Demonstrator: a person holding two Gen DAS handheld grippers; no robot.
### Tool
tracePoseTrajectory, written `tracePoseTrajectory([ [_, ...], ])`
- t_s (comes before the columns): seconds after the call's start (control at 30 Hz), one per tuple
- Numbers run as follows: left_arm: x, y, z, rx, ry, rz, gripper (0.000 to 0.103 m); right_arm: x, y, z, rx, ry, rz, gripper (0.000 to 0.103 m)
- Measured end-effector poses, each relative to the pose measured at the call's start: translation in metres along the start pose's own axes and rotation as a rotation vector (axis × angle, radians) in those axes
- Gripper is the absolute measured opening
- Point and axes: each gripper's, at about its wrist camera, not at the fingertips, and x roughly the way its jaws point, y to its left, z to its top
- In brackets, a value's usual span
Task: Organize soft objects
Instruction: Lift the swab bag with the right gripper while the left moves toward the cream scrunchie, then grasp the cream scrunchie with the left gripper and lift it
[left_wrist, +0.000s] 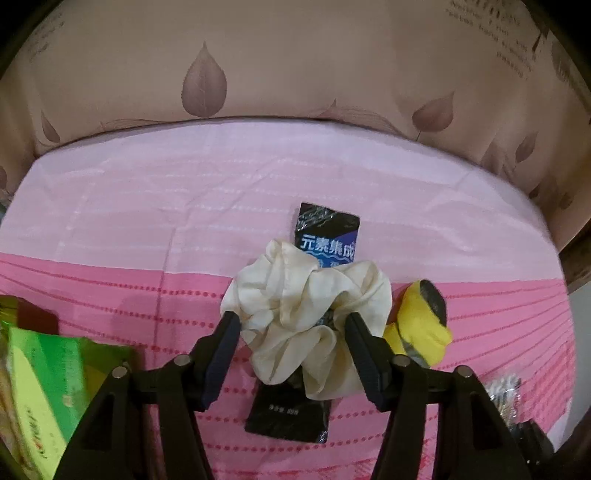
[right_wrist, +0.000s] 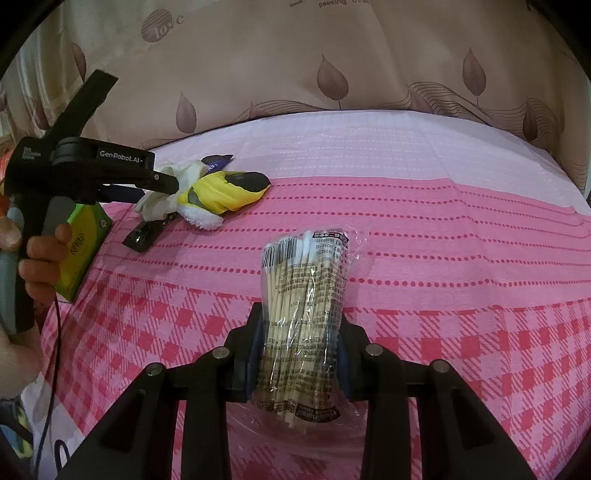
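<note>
A cream scrunchie lies on top of a black packet on the pink bed sheet. My left gripper is open, its jaws on either side of the scrunchie. A yellow and grey sock lies just right of it. In the right wrist view the left gripper reaches over the scrunchie beside the sock. My right gripper is shut on a clear bag of cotton swabs, held just above the sheet.
A green box stands at the left; it also shows in the right wrist view. A beige leaf-print curtain hangs behind the bed. The pink sheet stretches to the right.
</note>
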Motion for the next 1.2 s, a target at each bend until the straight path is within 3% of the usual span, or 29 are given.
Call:
tracePoseTrajectory([
  [0.03,0.0,0.001,0.0,0.002,0.01,-0.014,0.011,0.0,0.0,0.0,0.0,0.0,0.0,0.033],
  [0.07,0.001,0.002,-0.001,0.001,0.024,-0.013,0.005,0.0,0.0,0.0,0.0,0.0,-0.001,0.033],
  [0.53,-0.058,-0.004,-0.014,0.015,-0.06,-0.017,0.005,0.0,0.002,0.0,-0.01,0.001,-0.011,0.033],
  [0.8,-0.103,0.001,-0.028,0.032,-0.099,0.025,0.005,0.001,0.004,0.001,-0.015,0.001,-0.016,0.033],
  [1.2,-0.174,0.035,-0.059,0.001,-0.167,0.07,0.005,0.002,0.006,0.0,-0.018,0.001,-0.017,0.033],
])
